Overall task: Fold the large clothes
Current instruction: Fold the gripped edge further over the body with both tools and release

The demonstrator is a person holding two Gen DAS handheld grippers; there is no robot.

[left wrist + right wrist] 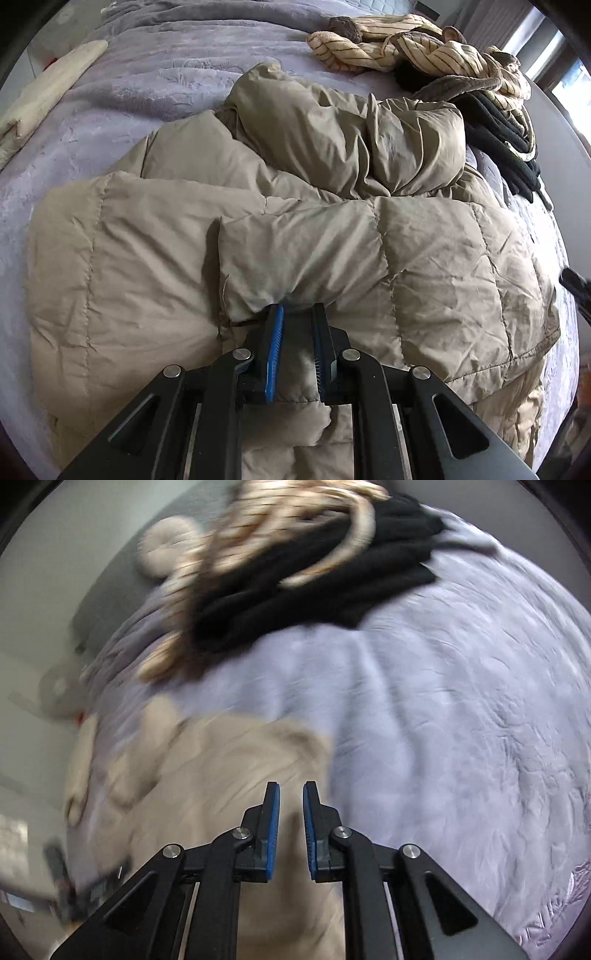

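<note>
A large tan quilted puffer jacket lies spread on the lilac bed cover, its upper part and a sleeve bunched toward the back. My left gripper is shut on a fold of the jacket's near edge, fabric filling the gap between the pads. In the blurred right wrist view, my right gripper hovers over the jacket's edge, jaws a little apart with nothing between them. Its dark tip shows at the right edge of the left wrist view.
A heap of cream striped clothes and black clothes lies at the bed's far right, also seen in the right wrist view. A folded cream item lies at the far left. The bed cover stretches to the right.
</note>
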